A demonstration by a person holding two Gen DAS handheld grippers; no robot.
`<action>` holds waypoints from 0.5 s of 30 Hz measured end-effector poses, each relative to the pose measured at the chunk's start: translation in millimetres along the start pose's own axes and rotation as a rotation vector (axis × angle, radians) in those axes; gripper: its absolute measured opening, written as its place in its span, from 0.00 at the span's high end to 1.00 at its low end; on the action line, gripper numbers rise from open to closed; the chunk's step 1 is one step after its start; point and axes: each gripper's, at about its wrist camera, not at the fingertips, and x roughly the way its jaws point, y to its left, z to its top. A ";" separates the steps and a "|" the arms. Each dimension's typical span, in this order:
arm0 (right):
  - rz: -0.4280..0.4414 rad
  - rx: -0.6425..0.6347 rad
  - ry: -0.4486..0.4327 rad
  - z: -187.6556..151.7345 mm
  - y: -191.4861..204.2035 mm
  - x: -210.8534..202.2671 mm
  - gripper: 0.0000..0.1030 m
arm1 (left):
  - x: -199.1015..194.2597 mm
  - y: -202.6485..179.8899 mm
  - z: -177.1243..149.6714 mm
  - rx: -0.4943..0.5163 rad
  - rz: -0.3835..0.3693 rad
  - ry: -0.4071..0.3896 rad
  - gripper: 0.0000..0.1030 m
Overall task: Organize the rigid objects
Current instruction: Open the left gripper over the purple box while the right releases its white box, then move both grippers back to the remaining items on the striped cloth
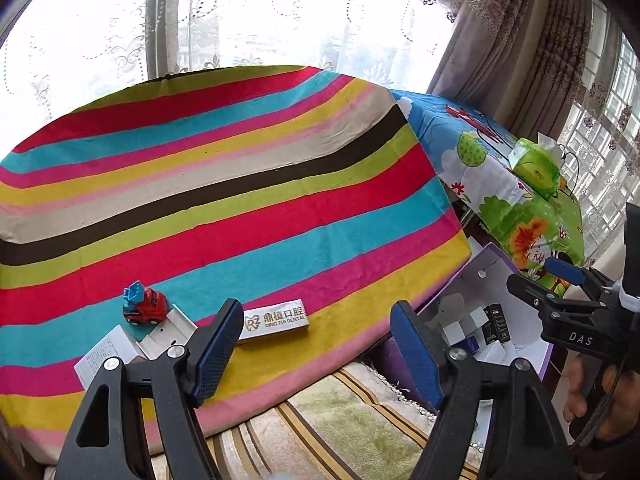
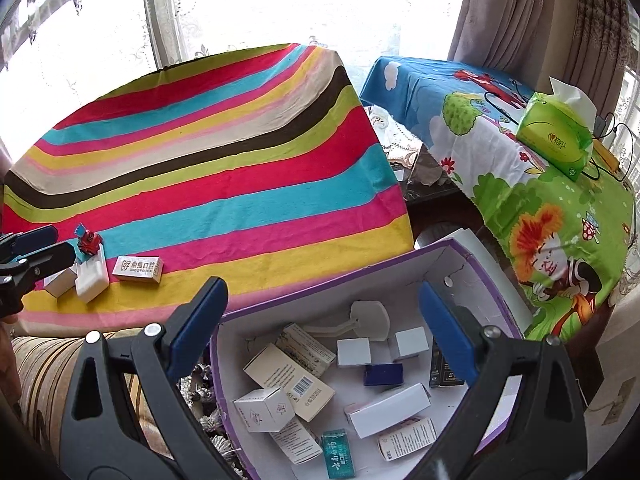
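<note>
Both tools are spread wide and hold nothing. The left tool (image 1: 316,344) hovers near the dental box (image 1: 276,320) and red toy car (image 1: 146,306) on the striped desk (image 1: 240,184). The right tool (image 2: 324,332) hangs over the purple box (image 2: 320,280) full of little boxes.

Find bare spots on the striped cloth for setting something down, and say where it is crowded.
Free: the striped cloth from the toy truck back to the window. Crowded: its near corner, around the dental box, and the purple box.

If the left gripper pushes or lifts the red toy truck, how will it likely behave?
The red toy truck sits on wheels, so a push would probably roll it across the striped cloth. It looks like small, light plastic. Its raised blue part may slip between wide pads.
</note>
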 end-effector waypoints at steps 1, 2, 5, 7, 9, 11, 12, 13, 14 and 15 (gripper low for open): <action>0.004 -0.012 0.002 0.5 5.1 0.8 0.06 | -1.3 10.3 0.9 -0.026 0.021 -0.003 0.26; 0.010 -0.022 0.005 1.2 10.2 1.9 0.06 | -2.4 20.9 1.3 -0.053 0.036 -0.004 0.26; 0.030 -0.038 0.016 3.2 24.6 5.2 0.06 | -4.0 60.1 1.1 -0.166 0.082 0.006 0.26; 0.048 -0.047 0.023 4.8 33.6 8.5 0.06 | -5.1 88.8 -1.3 -0.259 0.100 0.013 0.26; 0.072 -0.054 0.030 6.0 42.9 10.9 0.05 | -6.4 114.7 -5.4 -0.338 0.130 0.019 0.26; 0.077 -0.061 0.043 7.8 51.9 14.6 0.05 | -7.4 135.1 -9.7 -0.395 0.149 0.018 0.25; 0.083 -0.064 0.049 8.7 56.2 16.5 0.05 | -7.5 143.2 -12.1 -0.422 0.152 0.018 0.24; 0.093 -0.068 0.055 9.4 60.6 18.2 0.05 | -7.1 151.0 -14.7 -0.449 0.152 0.020 0.22; 0.104 -0.072 0.061 10.5 65.4 19.7 0.05 | -6.5 157.4 -17.2 -0.472 0.158 0.023 0.20; 0.110 -0.077 0.064 11.3 70.4 20.7 0.05 | -5.5 163.1 -19.3 -0.491 0.167 0.026 0.19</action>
